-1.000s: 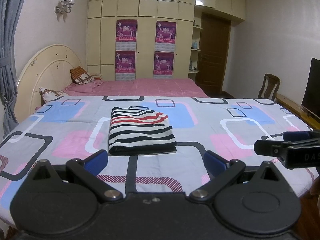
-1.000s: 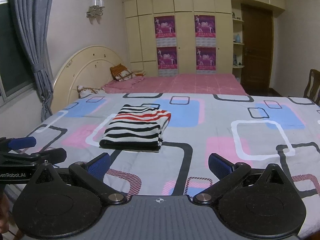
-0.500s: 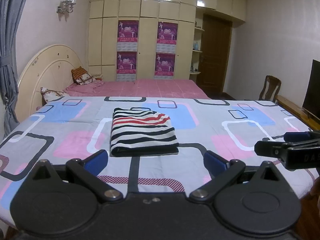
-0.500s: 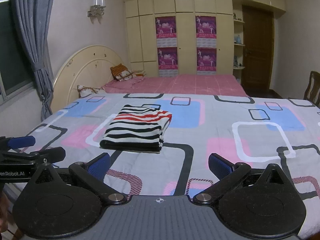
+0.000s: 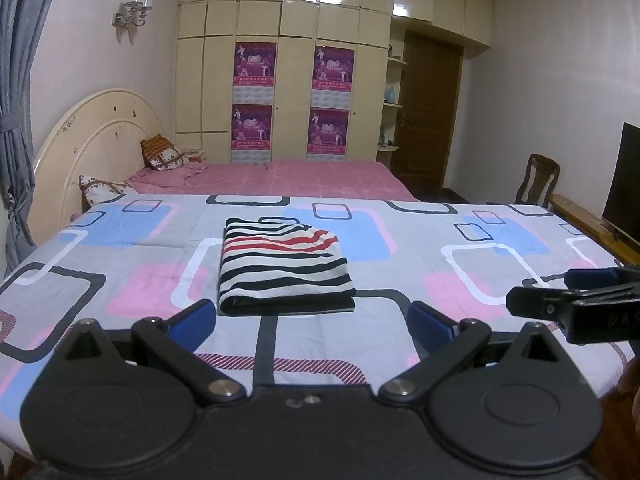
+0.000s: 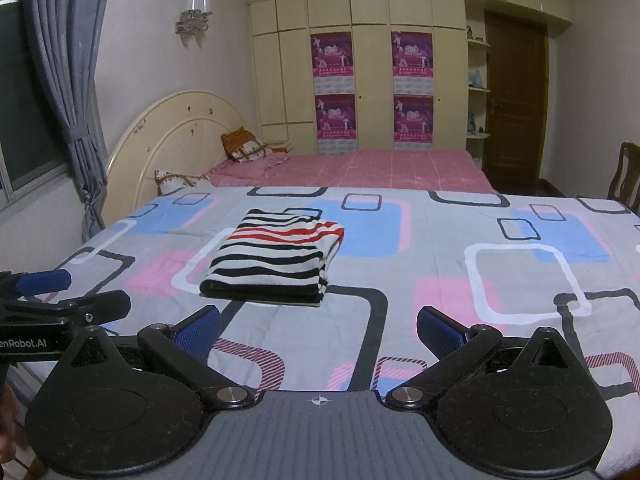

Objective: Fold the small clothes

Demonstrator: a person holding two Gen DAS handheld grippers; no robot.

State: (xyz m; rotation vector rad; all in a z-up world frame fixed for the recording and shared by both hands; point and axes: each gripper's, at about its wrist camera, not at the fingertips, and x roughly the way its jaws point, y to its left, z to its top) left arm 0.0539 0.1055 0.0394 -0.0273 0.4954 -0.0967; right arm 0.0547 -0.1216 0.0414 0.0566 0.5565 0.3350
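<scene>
A striped garment (image 5: 284,268), white with black and red stripes, lies folded into a neat rectangle on the patterned bedspread (image 5: 460,292). It also shows in the right wrist view (image 6: 276,258). My left gripper (image 5: 312,322) is open and empty, held back near the bed's front edge, apart from the garment. My right gripper (image 6: 318,332) is open and empty, also near the front edge. Each gripper shows in the other's view: the right one at the right side (image 5: 576,300), the left one at the left side (image 6: 60,296).
A pink bed (image 5: 280,180) with pillows (image 5: 162,154) and a cream headboard (image 5: 96,140) lies behind. Wardrobes with posters (image 5: 292,100), a door (image 5: 432,116), a wooden chair (image 5: 538,178) and a dark screen (image 5: 624,184) stand around. A grey curtain (image 6: 68,80) hangs left.
Both grippers drifted slightly; the views shift a little. The folded garment has not moved and both grippers stay open.
</scene>
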